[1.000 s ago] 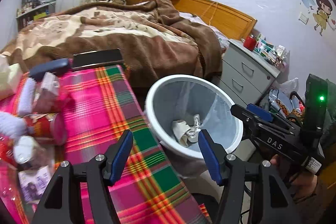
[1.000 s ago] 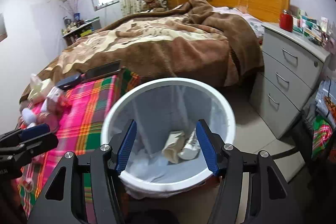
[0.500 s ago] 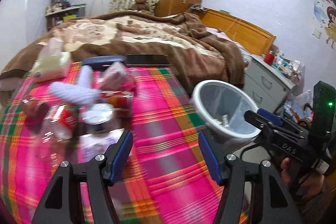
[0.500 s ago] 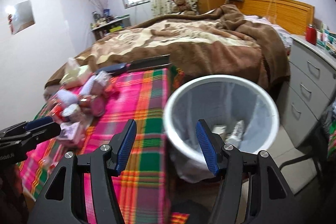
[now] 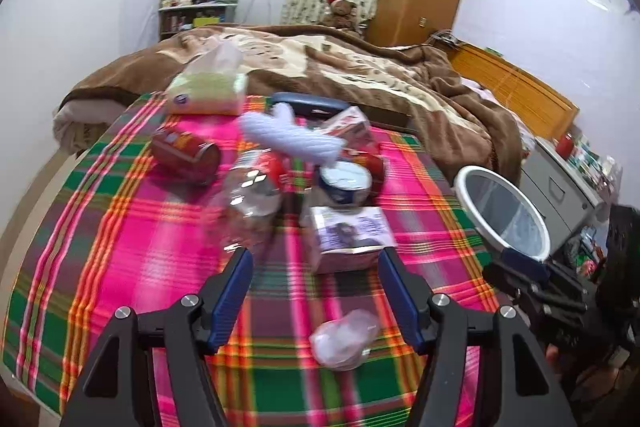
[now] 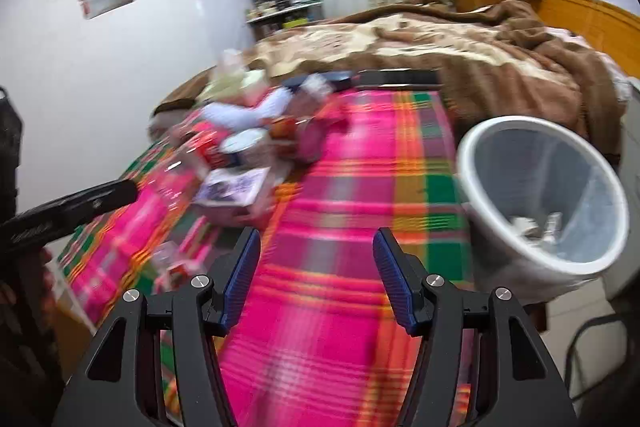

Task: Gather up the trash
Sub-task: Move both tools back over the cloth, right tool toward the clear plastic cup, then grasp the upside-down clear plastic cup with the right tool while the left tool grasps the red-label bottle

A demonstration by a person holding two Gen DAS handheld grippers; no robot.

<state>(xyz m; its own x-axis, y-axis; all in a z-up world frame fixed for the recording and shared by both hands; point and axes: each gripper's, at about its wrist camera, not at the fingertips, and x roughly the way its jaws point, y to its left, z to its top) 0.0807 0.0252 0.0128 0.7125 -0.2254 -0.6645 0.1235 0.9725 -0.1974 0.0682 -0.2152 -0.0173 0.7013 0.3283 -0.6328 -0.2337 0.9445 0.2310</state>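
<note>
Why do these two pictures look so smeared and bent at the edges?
Right wrist view: heavy motion blur smears the plaid tablecloth and the trash pile, while the right tongs stay crisp. Left wrist view: milder blur; the clear bottle is streaky. Both views: the fisheye lens curves the walls and darkens the corners.

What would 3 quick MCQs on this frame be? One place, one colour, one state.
1. Where is the bin?
A. on the bed
B. off the right edge of the table
C. under the shelf

2. What colour are the gripper pads?
A. blue
B. red
C. white

3. What state is the left gripper in?
A. shut on a can
B. shut, empty
C. open, empty

Key:
1 B, its white rim sits just past the plaid cloth's right side.
2 A, both wrist views show blue pads.
3 C, the fingers stand wide apart with only cloth and a plastic wrapper lying below.
</note>
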